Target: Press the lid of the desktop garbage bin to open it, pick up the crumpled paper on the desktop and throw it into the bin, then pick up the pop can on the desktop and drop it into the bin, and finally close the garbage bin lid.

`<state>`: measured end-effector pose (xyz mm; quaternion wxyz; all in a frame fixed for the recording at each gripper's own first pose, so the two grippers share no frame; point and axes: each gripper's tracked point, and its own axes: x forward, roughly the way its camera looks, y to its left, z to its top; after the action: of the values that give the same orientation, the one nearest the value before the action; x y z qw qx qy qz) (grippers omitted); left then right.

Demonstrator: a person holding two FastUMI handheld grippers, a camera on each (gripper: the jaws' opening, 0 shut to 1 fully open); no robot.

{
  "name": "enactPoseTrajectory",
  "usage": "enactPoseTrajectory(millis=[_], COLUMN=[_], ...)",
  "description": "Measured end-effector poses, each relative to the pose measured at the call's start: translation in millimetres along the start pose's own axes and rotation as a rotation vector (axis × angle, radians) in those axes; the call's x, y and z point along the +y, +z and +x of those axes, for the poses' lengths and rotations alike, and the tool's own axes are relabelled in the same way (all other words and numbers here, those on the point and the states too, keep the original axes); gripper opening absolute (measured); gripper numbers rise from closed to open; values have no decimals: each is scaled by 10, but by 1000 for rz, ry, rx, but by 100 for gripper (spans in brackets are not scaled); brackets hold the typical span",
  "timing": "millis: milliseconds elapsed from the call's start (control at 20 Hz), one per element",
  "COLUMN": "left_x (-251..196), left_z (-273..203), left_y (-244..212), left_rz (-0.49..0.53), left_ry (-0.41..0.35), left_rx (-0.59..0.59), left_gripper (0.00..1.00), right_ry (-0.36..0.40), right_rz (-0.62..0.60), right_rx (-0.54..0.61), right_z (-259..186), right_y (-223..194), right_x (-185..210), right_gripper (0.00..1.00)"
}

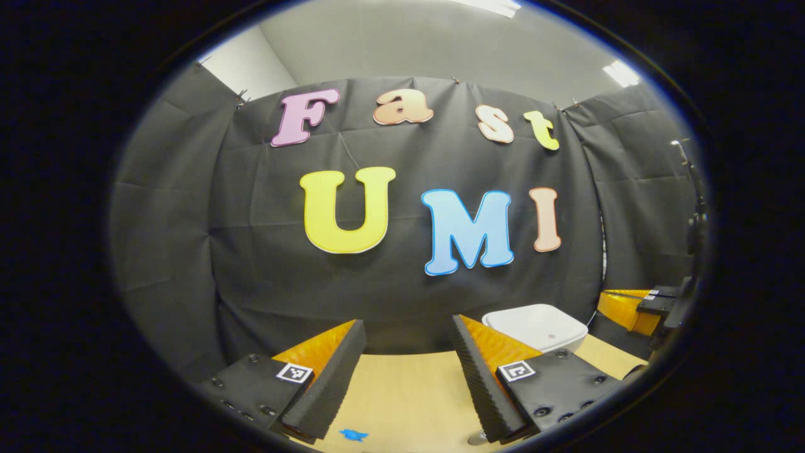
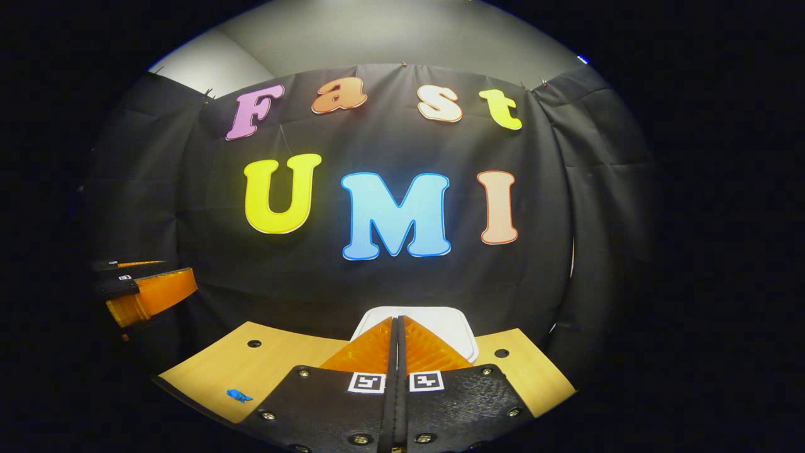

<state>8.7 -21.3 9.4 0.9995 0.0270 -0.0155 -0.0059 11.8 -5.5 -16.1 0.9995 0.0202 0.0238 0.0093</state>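
Observation:
The white garbage bin [image 1: 538, 327] stands at the back of the wooden table, its lid lying flat and closed. In the left gripper view it is just right of my left gripper [image 1: 409, 322], which is held open above the table with nothing between its fingers. In the right gripper view the bin lid [image 2: 449, 330] sits directly ahead, partly hidden behind my right gripper [image 2: 398, 321], whose fingers are shut together on nothing and point at the lid's near edge. The right gripper [image 1: 635, 308] also shows at the far right of the left gripper view, and the left gripper [image 2: 148, 296] at the far left of the right gripper view.
The light wooden table [image 2: 283, 358] ends at the black cloth wall close behind the bin. A small blue mark [image 1: 353, 434] lies on the table near the front, also seen as the blue mark [image 2: 239, 395]. A small grey thing [image 1: 477, 438] peeks out under the left gripper's right finger.

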Motion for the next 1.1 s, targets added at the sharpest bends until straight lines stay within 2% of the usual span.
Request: enactPoseTrajectory(millis=[200, 350, 500, 1000, 1100], left_x=[55, 82, 131, 171, 199], left_z=[2, -3, -11, 7, 25], left_y=[9, -23, -41, -105, -130], left_rz=[-2, -12, -24, -26, -25], left_ry=[16, 23, 40, 66, 76], left_rx=[-2, 4, 7, 22, 32], left_gripper=[95, 95, 95, 95, 95], right_ry=[-6, -34, -28, -10, -1], right_rz=[32, 48, 64, 66, 73], right_rx=[28, 86, 149, 285, 269], right_z=[320, 522, 702, 1002, 970], right_y=[-96, -273, -464, -1024, -1034], right_x=[-117, -251, -265, -244, -236], right_gripper=[0, 0, 0, 0, 0])
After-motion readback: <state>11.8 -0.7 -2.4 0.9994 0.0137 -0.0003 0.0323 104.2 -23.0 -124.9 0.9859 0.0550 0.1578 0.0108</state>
